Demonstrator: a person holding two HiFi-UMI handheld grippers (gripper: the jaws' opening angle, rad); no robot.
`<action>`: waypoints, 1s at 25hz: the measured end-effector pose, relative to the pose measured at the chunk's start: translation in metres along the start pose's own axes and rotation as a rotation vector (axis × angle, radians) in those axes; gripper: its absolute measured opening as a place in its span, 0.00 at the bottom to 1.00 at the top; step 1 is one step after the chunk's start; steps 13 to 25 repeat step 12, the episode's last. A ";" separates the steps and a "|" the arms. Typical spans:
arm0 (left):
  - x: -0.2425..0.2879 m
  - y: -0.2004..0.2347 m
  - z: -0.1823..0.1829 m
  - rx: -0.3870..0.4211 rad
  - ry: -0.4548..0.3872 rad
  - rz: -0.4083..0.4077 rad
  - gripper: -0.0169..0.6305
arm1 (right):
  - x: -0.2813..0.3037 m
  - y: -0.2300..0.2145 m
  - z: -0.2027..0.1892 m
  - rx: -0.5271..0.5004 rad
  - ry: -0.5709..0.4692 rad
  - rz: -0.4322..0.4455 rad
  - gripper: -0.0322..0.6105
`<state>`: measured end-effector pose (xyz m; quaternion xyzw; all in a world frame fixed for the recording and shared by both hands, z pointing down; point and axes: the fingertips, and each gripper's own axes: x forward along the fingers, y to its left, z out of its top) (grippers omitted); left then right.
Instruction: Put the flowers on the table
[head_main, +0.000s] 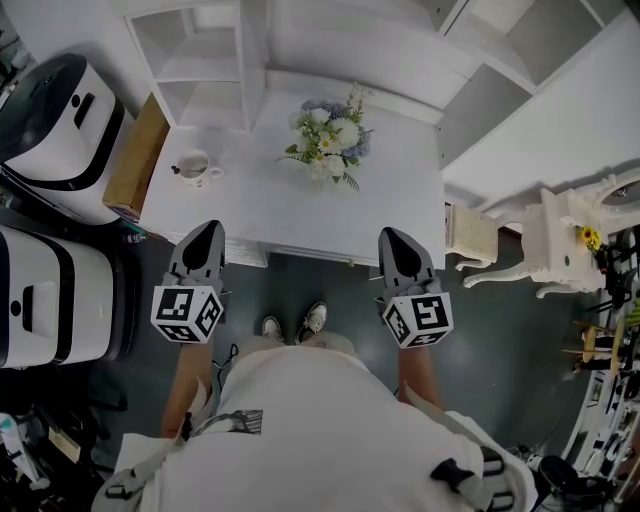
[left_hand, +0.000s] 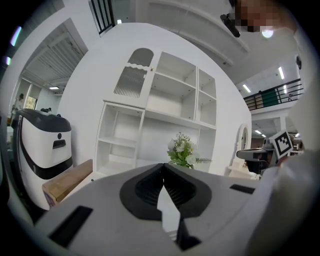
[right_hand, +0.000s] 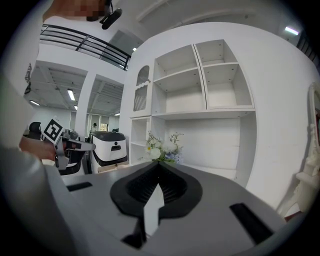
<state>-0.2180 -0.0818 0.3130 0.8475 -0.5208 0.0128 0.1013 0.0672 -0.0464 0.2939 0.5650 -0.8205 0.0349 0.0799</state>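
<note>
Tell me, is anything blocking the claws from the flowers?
Nothing visible. Only bare white table lies between the left claw, the right claw and the white-and-blue flower bouquet. The white ceramic mug sits aside, left.

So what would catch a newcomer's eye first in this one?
The bouquet of flowers stands out, in the middle of the white table, with a mug to its left. Nearer the person, the left gripper and right gripper hang at the table's front edge, both shut and empty.
</note>
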 end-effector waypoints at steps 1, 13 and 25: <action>-0.001 0.001 -0.001 -0.003 0.001 -0.002 0.05 | -0.001 0.002 -0.001 0.002 0.001 -0.002 0.06; -0.001 0.008 -0.013 -0.018 0.010 -0.037 0.05 | -0.005 0.013 -0.010 0.019 -0.004 -0.046 0.06; -0.001 0.008 -0.013 -0.018 0.010 -0.037 0.05 | -0.005 0.013 -0.010 0.019 -0.004 -0.046 0.06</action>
